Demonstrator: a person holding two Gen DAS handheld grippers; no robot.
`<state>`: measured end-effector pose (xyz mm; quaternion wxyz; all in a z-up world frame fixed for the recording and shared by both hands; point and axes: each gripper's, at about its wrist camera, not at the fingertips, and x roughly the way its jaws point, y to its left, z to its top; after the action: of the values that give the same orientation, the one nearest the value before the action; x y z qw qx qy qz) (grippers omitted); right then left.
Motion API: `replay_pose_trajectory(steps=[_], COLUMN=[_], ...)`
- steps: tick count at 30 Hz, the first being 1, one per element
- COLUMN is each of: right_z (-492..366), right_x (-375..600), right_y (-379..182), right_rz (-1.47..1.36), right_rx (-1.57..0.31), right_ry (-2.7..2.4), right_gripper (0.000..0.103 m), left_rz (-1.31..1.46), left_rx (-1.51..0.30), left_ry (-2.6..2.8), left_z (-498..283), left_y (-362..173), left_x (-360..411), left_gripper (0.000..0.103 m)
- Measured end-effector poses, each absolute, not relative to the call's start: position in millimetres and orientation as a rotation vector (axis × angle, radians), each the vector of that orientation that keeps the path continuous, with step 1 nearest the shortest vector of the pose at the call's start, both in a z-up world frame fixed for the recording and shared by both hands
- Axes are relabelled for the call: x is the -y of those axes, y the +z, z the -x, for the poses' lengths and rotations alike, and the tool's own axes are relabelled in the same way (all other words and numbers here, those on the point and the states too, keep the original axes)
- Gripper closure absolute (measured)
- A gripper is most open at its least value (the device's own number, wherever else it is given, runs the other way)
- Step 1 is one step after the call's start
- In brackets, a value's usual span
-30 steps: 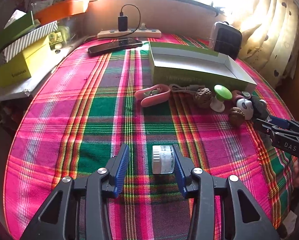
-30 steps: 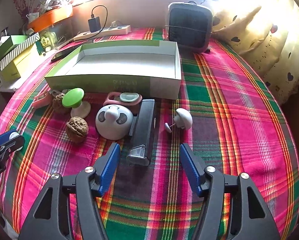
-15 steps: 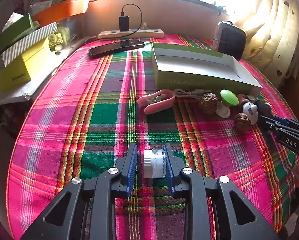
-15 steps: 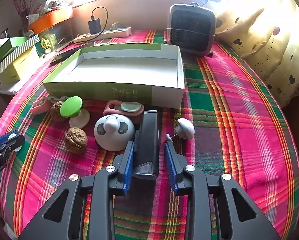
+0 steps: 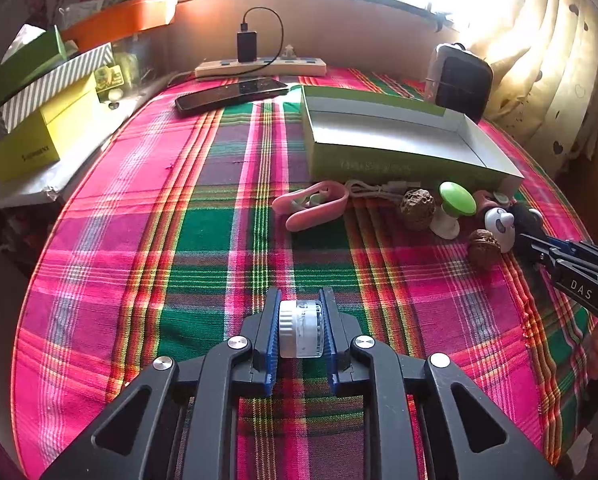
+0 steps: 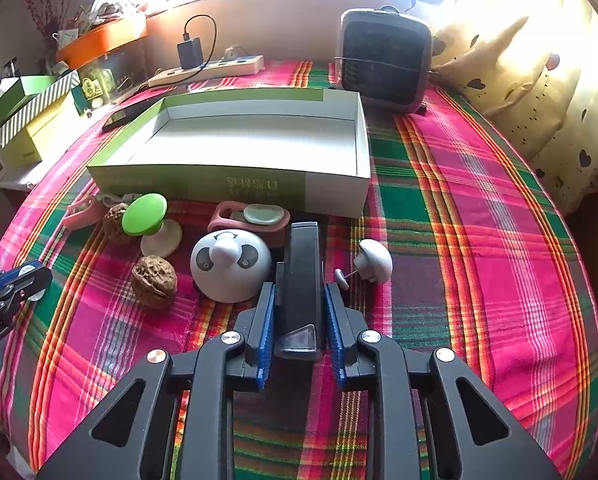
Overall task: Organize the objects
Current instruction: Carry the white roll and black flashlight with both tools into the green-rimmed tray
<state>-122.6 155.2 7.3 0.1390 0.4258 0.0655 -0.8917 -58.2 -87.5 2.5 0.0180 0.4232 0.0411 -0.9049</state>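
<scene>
A small white jar (image 5: pixel 301 330) lies on its side on the plaid tablecloth. My left gripper (image 5: pixel 299 294) is closing on it, and both blue pads touch its ends. To the right, my right gripper (image 6: pixel 299 290) is closing on a black stapler (image 6: pixel 302 264), with a pad against each of its sides. Around the stapler lie a panda dome (image 6: pixel 230 266), a walnut (image 6: pixel 154 282), a green mushroom-shaped knob (image 6: pixel 145 214), a small white mushroom (image 6: pixel 375 260) and a pink case (image 6: pixel 259 216). Behind them stands an open green-walled box (image 6: pixel 239 184), which is empty.
A pink clip (image 5: pixel 311 206) and a second walnut (image 5: pixel 417 208) lie in front of the box. At the back are a small fan (image 6: pixel 383 64), a power strip (image 5: pixel 259 67) and a phone (image 5: pixel 231 96). Boxes (image 5: pixel 39 140) stack at the left, and a curtain (image 6: pixel 539 80) hangs at the right.
Both pairs of jaws have closed from wide apart, the left onto the white jar and the right onto the black stapler. Neither hand has shifted.
</scene>
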Motion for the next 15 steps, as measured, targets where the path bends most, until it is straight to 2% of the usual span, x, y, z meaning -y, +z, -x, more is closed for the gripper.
replay_pose_trajectory(steps=[15], right_z=[122.3], right_x=[-157.9], right_y=[8.6], right_rz=[-1.236], right_rx=[-0.174], right_ry=[-2.577], right_gripper=[0.079], left_rz=[-1.328], left_rx=[-0.111], left_ry=[-2.822], left_z=[63.8], left_y=[7.0], left_x=[79.3], left_gripper=[0.086])
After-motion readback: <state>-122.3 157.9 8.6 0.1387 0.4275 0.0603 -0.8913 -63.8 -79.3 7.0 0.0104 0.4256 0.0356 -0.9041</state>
